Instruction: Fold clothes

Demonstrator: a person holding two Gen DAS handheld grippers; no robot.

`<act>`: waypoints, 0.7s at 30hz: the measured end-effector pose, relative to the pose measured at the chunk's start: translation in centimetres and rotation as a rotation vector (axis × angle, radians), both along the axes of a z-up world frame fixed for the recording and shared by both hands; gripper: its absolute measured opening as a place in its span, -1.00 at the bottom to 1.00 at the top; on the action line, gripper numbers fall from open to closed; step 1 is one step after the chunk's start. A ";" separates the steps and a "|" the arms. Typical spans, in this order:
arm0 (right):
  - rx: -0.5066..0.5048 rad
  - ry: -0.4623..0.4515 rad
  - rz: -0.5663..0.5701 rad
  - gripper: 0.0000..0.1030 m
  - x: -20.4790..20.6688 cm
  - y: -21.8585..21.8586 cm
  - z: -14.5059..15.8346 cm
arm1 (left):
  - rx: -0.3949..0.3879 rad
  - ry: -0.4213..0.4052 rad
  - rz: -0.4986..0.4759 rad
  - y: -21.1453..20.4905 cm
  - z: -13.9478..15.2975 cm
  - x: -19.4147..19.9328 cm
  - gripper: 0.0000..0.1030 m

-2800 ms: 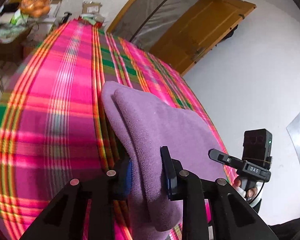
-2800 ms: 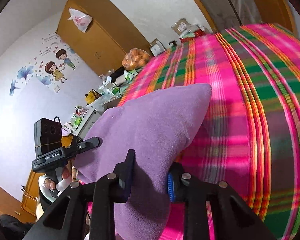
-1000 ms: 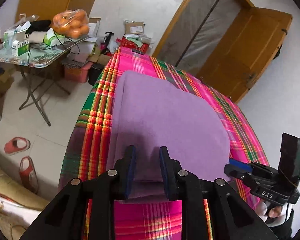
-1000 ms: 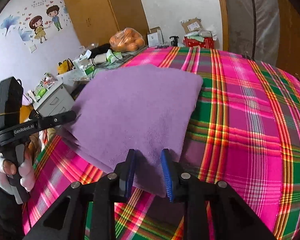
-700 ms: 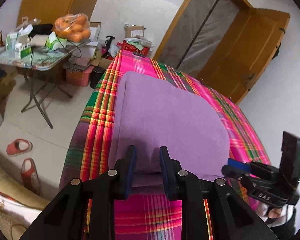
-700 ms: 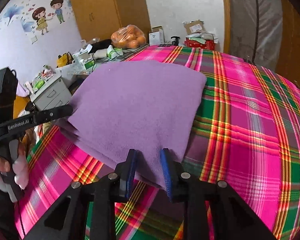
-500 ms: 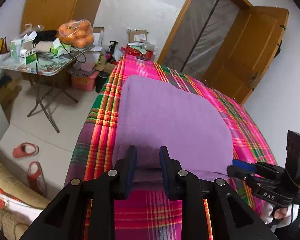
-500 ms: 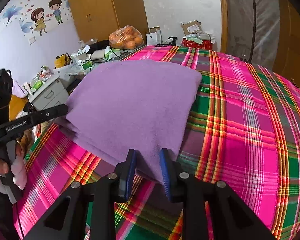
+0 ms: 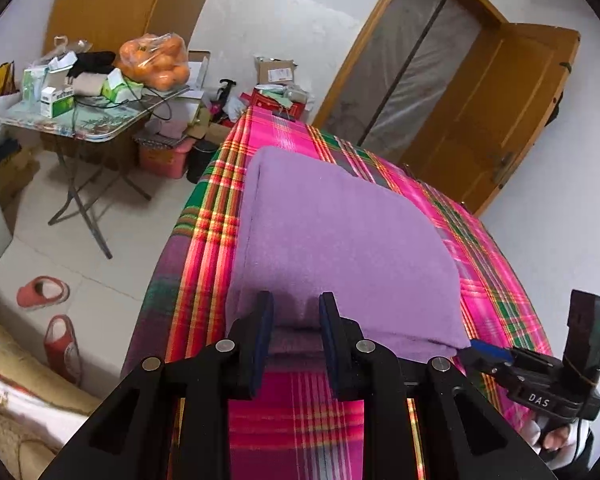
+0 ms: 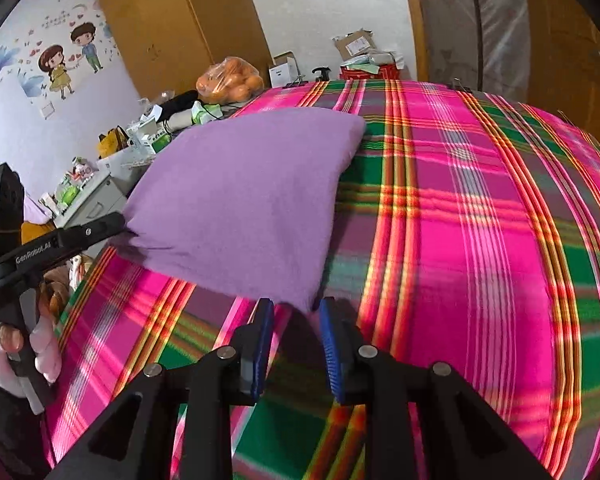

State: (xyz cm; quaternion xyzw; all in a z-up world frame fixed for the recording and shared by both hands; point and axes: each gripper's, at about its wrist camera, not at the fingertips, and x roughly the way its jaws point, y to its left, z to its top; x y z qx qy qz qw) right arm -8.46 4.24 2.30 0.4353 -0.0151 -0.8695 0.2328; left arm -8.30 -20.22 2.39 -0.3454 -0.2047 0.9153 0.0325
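A folded purple cloth (image 9: 340,248) lies flat on the pink and green plaid cover (image 9: 300,412). My left gripper (image 9: 296,316) is shut on the cloth's near edge, and the fabric fills the gap between its pads. The right wrist view shows that same gripper (image 10: 116,222) at the cloth's left corner. My right gripper (image 10: 296,310) stands open just short of the cloth (image 10: 244,200). The near right corner only reaches its fingertips and is not pressed. From the left wrist, the right gripper (image 9: 484,354) sits at that corner, held by a hand.
The plaid cover (image 10: 460,260) stretches bare to the right. Its left edge drops to a tiled floor with red slippers (image 9: 44,292). A cluttered folding table with a bag of oranges (image 9: 156,60) stands beyond, and boxes and a wooden door (image 9: 500,120) are at the far end.
The cloth, lifted earlier, now lies flat. My right gripper has drawn back and the cloth corner has slid out from between its fingers. The left gripper keeps its hold.
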 end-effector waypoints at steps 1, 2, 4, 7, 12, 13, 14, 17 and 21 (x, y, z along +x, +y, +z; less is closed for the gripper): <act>-0.004 -0.001 0.001 -0.52 0.5 0.1 0.0 | -0.012 0.008 -0.004 0.6 0.2 0.8 -0.52; -0.007 -0.003 0.002 -0.52 1.0 0.1 0.0 | -0.026 0.017 -0.009 1.2 0.3 1.7 -0.52; 0.018 0.016 0.010 -0.51 2.2 -0.2 0.0 | -0.064 0.012 -0.022 2.5 0.4 3.1 -0.51; 0.064 0.034 0.030 -0.38 3.9 -1.3 0.0 | -0.110 -0.008 -0.065 4.9 0.1 4.9 -0.43; 0.144 0.058 0.021 -0.18 6.0 -2.5 -0.1 | -0.226 -0.039 -0.061 7.1 0.3 6.5 -0.32; 0.160 0.062 0.013 -0.18 6.2 -2.7 -0.1 | -0.251 -0.060 -0.063 7.6 0.0 6.7 -0.31; 0.175 0.065 0.006 -0.17 6.3 -2.8 -0.1 | -0.264 -0.082 -0.066 7.6 -0.2 6.7 -0.28; 0.214 0.076 -0.011 -0.11 7.0 -3.2 -0.3 | -0.282 -0.114 -0.058 7.8 -0.6 7.0 -0.25; 0.210 0.072 -0.025 -0.07 7.1 -3.1 -0.3 | -0.300 -0.135 -0.042 7.8 -0.8 7.2 -0.19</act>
